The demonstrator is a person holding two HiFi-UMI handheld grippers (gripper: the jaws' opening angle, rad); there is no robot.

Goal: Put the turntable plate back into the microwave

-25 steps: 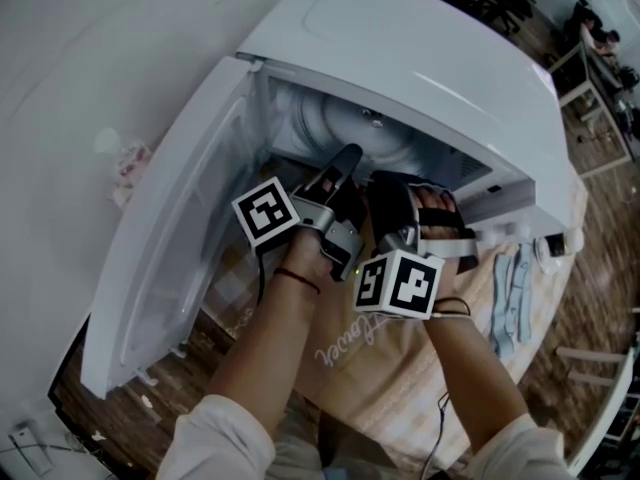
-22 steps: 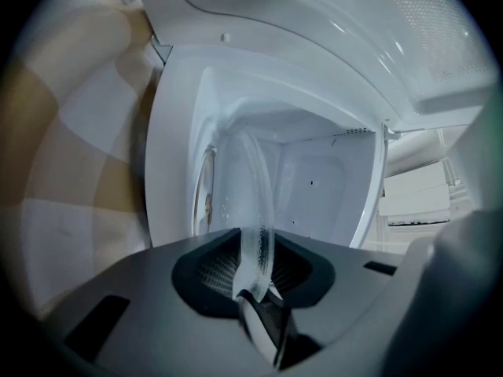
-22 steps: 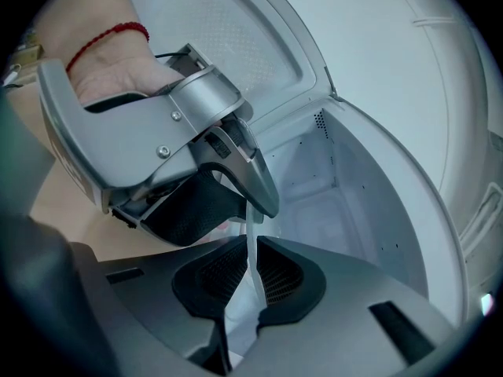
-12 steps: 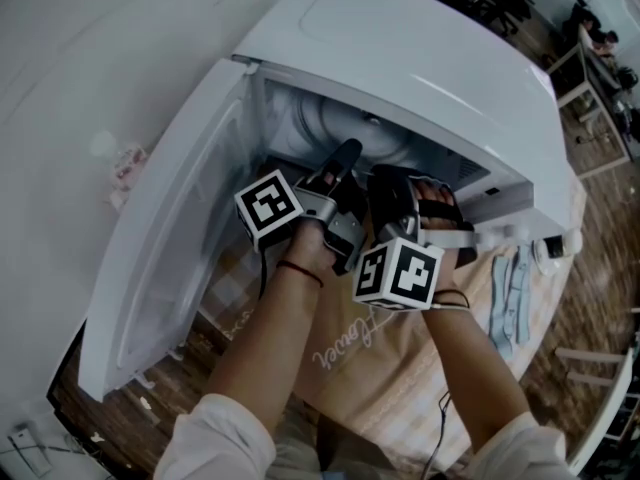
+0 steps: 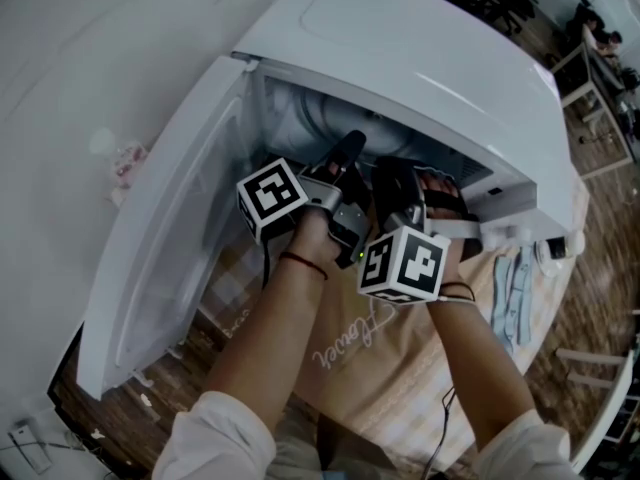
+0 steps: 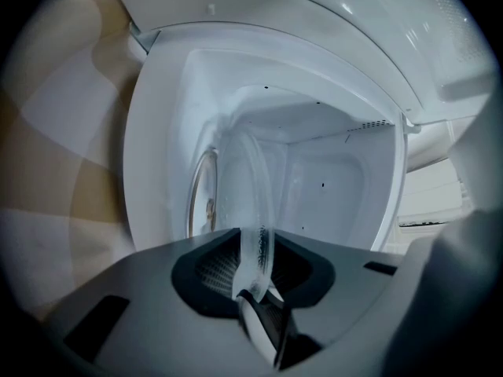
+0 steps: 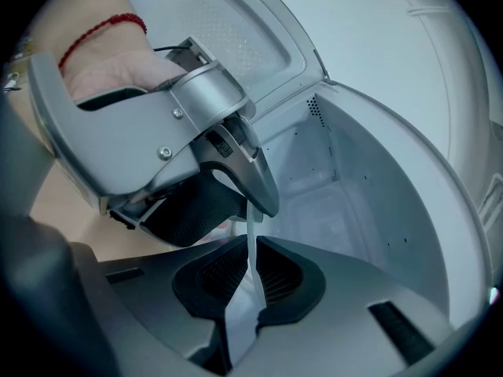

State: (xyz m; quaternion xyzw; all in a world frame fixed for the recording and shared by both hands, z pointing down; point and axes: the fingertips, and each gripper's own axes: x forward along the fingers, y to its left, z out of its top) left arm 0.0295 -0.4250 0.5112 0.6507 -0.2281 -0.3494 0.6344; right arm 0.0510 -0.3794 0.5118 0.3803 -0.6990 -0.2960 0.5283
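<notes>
The white microwave [image 5: 420,58] stands with its door [image 5: 170,238] swung open to the left. The clear glass turntable plate [image 6: 247,179] is held on edge at the mouth of the cavity and reaches into it. My left gripper [image 6: 255,269] is shut on the plate's near rim. My right gripper [image 7: 250,277] is shut on the plate's rim [image 7: 253,250] right beside the left gripper [image 7: 236,199]. In the head view the left gripper [image 5: 350,153] and the right gripper [image 5: 400,183] sit side by side in the opening, and the plate is hard to make out there.
The microwave rests on a beige checked cloth [image 5: 380,358] over a wooden table [image 5: 110,398]. A light blue cloth [image 5: 512,298] lies to the right. The cavity's white walls [image 7: 377,203] close in around the plate. A pale wall [image 5: 90,58] is at the left.
Both grippers have edged a little further toward the microwave cavity with the plate between them. The door has not moved.
</notes>
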